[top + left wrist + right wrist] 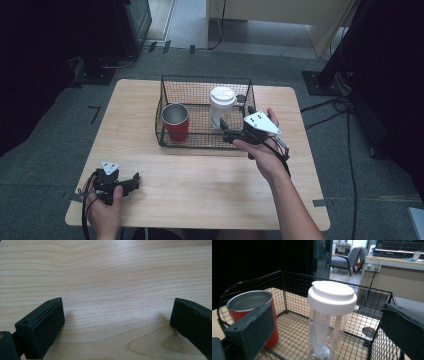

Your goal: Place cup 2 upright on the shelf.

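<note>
Right tongs are hovering at the basket, beside the bottle; left tongs are resting on the surface.

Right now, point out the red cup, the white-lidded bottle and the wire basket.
red cup (176,129), high view, on its red side wall.
white-lidded bottle (332,297), right gripper view, on its white lid.
wire basket (206,78), high view, on its far top rim.
</note>
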